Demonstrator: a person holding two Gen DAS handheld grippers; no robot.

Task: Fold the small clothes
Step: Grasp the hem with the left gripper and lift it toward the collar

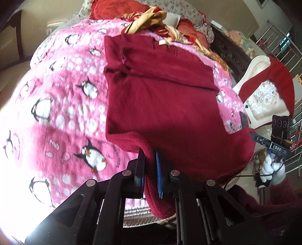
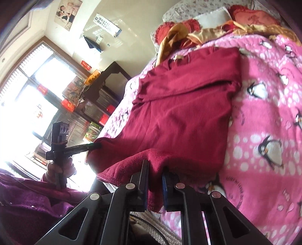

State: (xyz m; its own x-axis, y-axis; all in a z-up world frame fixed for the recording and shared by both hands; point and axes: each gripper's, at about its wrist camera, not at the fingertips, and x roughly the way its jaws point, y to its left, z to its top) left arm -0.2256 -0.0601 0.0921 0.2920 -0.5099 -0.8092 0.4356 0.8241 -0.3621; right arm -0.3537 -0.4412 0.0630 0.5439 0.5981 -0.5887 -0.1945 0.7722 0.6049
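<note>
pink penguin blanket on the bed carried the maroon garment, sleeves seemingly tucked in, lengthwise fold left, its near hem corners pinched in the closed fingers of left gripper and right gripper.

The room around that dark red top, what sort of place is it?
Most likely a bedroom in a home. The dark red top lies on a pink penguin blanket spread over a bed, red cushions and bedding are piled at the far end, and a photo poster hangs by the window.
</note>
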